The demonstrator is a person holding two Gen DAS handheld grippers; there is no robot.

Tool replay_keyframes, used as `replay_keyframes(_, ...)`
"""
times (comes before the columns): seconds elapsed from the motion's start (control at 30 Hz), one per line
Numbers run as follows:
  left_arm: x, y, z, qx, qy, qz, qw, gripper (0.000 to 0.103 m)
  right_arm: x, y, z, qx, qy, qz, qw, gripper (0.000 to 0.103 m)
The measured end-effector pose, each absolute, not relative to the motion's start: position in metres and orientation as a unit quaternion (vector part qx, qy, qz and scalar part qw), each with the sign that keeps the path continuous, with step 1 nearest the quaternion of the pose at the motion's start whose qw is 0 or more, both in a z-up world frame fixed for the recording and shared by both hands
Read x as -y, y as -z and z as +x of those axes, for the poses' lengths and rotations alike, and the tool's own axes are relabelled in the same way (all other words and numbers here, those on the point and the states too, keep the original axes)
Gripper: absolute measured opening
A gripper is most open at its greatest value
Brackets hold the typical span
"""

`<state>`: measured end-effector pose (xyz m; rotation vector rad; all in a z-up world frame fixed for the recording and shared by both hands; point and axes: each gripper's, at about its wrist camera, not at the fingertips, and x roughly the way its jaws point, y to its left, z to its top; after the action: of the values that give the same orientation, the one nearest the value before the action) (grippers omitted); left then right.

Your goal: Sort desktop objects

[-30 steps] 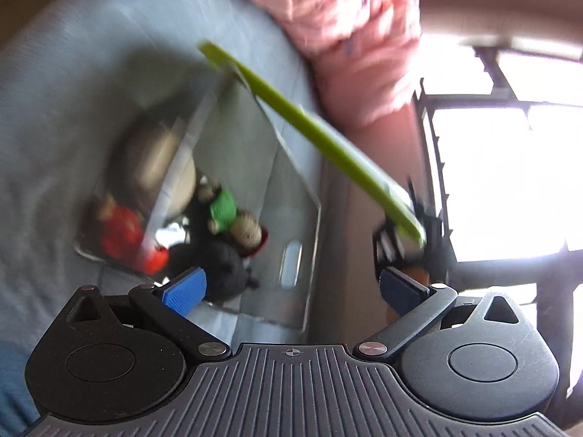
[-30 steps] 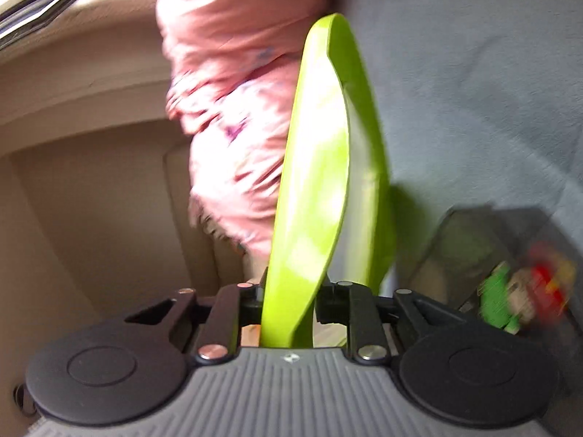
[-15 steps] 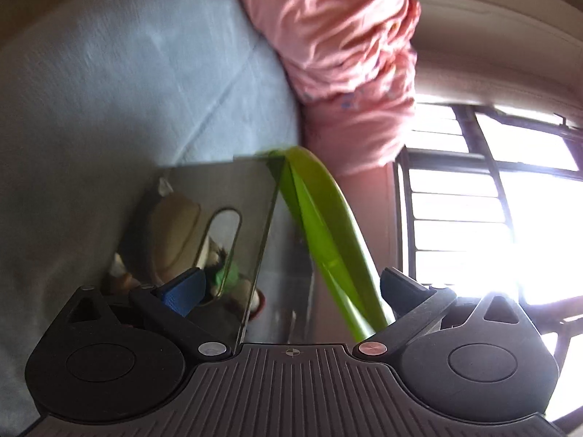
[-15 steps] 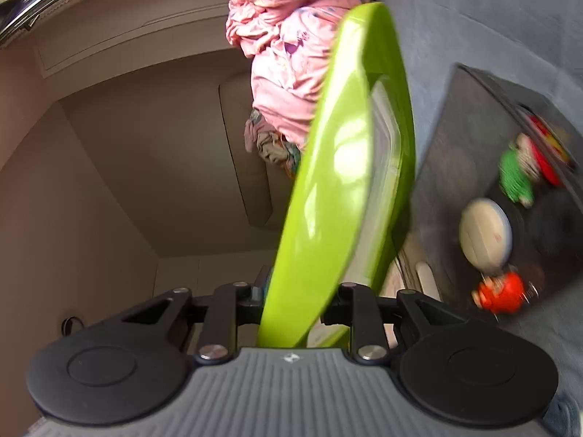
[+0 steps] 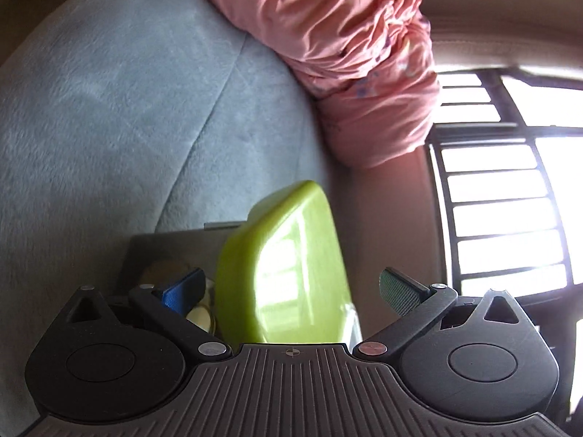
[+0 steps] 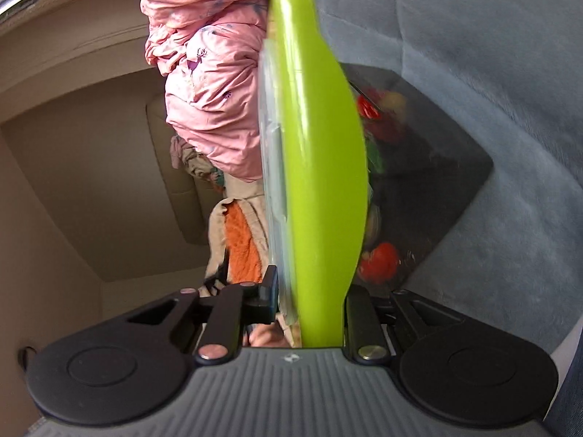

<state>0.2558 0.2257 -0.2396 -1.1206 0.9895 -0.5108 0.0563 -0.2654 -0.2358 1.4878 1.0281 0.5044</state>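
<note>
right hand-held gripper (image 6: 309, 306): jaws drawn in tight on the near edge of the green lid (image 6: 320, 167), which stands on edge and runs away from the camera up the middle of the view.
green lid underside: a clear inner panel (image 6: 271, 182) shows along its left face in the right wrist view.
left hand-held gripper (image 5: 291, 291): jaws spread wide, holding nothing; the blue pad (image 5: 182, 293) sits left and the dark pad (image 5: 397, 291) right, both apart from the lid.
green lid, left wrist view (image 5: 291, 273): glossy back facing the camera, tilted, between the open fingers and just beyond them.
clear box (image 6: 437, 167): lies on the grey-blue cushion (image 6: 492, 54), just right of the lid; whether the lid touches its rim i cannot tell.
box contents: small toys, red pieces (image 6: 379, 262) near the front and back, a green one partly hidden behind the lid; blurred.
pink bedding (image 5: 346, 54): heaped beyond the box, against the cushion.
window with bars (image 5: 510, 200): bright, at the right of the left wrist view.
</note>
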Motion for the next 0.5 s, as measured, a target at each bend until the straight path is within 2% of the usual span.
replay_keyframes(0.13, -0.21, 0.235, 0.252, -0.426, 0.225, -0.461, 0.745, 0.103, 0.257, 0.246, 0.05, -0.463, -0.213, 0.635, 0.581, 0.026)
replay_keyframes(0.23, -0.206, 0.232, 0.248, -0.421, 0.233, -0.425, 0.767, 0.088, 0.255, 0.251, 0.047, -0.47, -0.209, 0.637, 0.574, 0.028)
replay_keyframes(0.3, -0.21, 0.233, 0.245, -0.42, 0.228, -0.414, 0.775, 0.069, 0.255, 0.254, 0.047, -0.476, -0.2, 0.635, 0.575, 0.032)
replay_keyframes(0.33, -0.214, 0.235, 0.244, -0.422, 0.228, -0.417, 0.772, 0.064, 0.255, 0.257, 0.048, -0.48, -0.195, 0.634, 0.574, 0.035)
replay_keyframes(0.4, -0.221, 0.239, 0.241, -0.423, 0.229, -0.426, 0.766, 0.057, 0.252, 0.262, 0.05, -0.486, -0.188, 0.635, 0.571, 0.038)
replay_keyframes(0.5, -0.221, 0.232, 0.236, -0.417, 0.234, -0.414, 0.774, 0.053, 0.248, 0.263, 0.05, -0.488, -0.186, 0.637, 0.568, 0.038)
